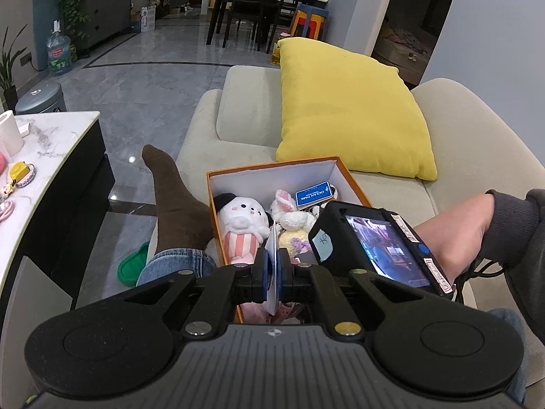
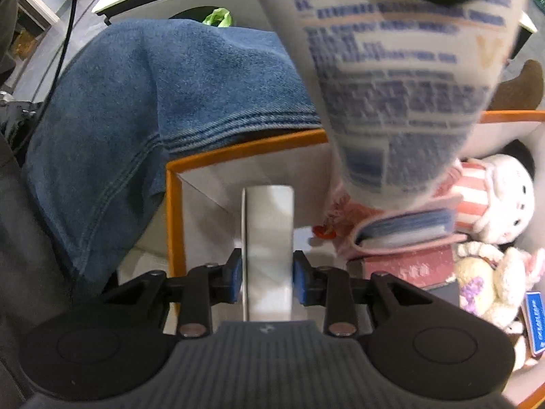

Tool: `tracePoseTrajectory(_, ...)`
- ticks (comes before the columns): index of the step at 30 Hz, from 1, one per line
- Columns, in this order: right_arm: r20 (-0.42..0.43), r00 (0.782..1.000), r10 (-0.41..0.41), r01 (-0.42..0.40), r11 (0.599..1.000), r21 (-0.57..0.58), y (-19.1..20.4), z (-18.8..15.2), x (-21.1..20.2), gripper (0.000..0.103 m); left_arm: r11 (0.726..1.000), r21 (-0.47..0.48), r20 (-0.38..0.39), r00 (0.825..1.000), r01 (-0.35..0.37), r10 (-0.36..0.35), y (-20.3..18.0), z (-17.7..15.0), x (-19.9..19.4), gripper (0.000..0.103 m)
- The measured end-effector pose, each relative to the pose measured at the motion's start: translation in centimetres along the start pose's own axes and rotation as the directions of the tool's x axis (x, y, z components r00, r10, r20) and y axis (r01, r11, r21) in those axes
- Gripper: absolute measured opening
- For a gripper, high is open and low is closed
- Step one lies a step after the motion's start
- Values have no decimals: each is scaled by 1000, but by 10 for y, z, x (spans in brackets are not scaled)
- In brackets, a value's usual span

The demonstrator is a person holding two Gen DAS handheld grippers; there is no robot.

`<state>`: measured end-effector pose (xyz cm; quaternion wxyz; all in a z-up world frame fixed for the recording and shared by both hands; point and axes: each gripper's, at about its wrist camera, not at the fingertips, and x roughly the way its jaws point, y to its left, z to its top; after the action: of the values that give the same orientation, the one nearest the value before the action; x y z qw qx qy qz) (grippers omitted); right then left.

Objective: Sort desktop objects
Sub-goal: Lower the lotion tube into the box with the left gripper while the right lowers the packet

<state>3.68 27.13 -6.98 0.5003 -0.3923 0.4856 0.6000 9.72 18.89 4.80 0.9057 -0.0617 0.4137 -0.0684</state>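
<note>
An orange box [image 1: 272, 167] with white walls rests on the sofa and holds plush toys [image 1: 242, 225] and a blue card [image 1: 312, 195]. My left gripper [image 1: 271, 272] hovers over its near end, shut on a flat white packet [image 1: 271, 255] seen edge-on. In the right wrist view the same packet [image 2: 391, 85] hangs large and blurred, covered in blue print. My right gripper [image 2: 268, 272] points down into the corner of the orange box [image 2: 238, 143], its blue pads against a white box [image 2: 269, 231]. A pink wallet [image 2: 405, 228] and a striped plush [image 2: 500, 197] lie beside it.
A yellow cushion [image 1: 351, 109] leans on the beige sofa behind the box. A person's jeans leg [image 2: 136, 119] and brown sock [image 1: 177, 204] press against the box's left side. A marble table [image 1: 51, 143] with small items stands at left, a green slipper [image 1: 131, 266] below.
</note>
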Motion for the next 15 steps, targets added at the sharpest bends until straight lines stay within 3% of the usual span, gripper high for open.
tracePoseTrajectory(3,23,999,42,-43,999,33,-1,2,-2,34,1000,-5,-4,1000,2,-2,1,0,-1,5)
tracePoseTrajectory(7,31,999,12,-13,999,48,3,-4,-6,35,1000,7,1,1000,12,-12,-2,-2,-5,5)
tracePoseTrajectory(12,91,993,-68,61,995,81,13,-34,-40,40,997,46,10,998,57,-57,-15,-3,-16,5)
tracePoseTrajectory(15,145,978,-151,129,981,147,19,-62,-68,42,992,85,-1,995,96,-97,-30,-5,-17,5)
